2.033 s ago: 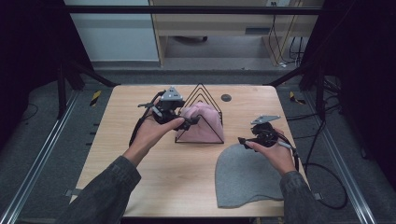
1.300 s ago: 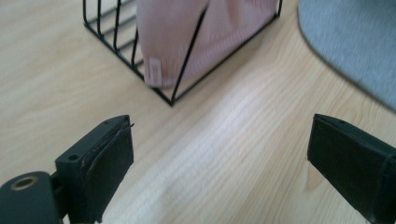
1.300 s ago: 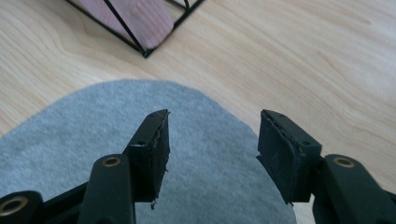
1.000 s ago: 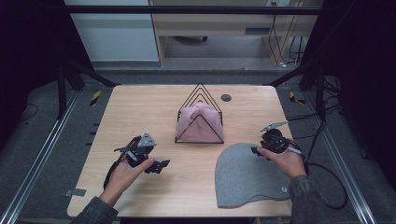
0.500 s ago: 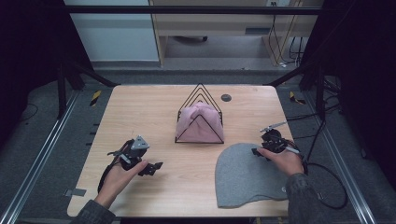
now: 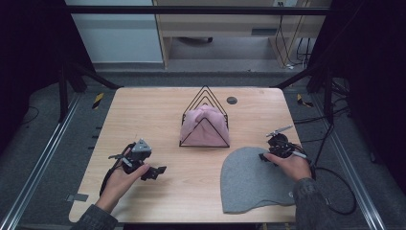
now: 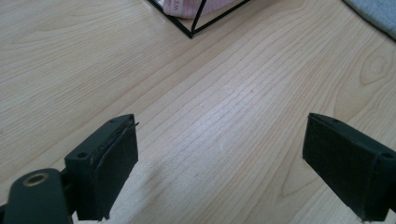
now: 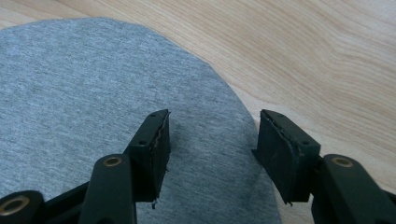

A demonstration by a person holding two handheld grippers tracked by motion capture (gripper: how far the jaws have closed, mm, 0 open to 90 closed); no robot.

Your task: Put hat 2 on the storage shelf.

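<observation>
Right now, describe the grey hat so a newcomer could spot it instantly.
Start at the wooden table and find the black wire rack near its middle, holding a pink hat. The grey hat lies flat at the near right, under the right gripper. It is dome-shaped, grey and unracked, unlike the pink one.

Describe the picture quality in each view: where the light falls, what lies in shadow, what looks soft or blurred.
High view: the wooden table is evenly lit, the surroundings sink into darkness. Left gripper view: sharp wood grain, a soft shadow beside the left claw, and the wire rack crisp at the top edge. Right gripper view: the grey hat shows its weave clearly, while the right claw looks slightly soft up close.
</observation>
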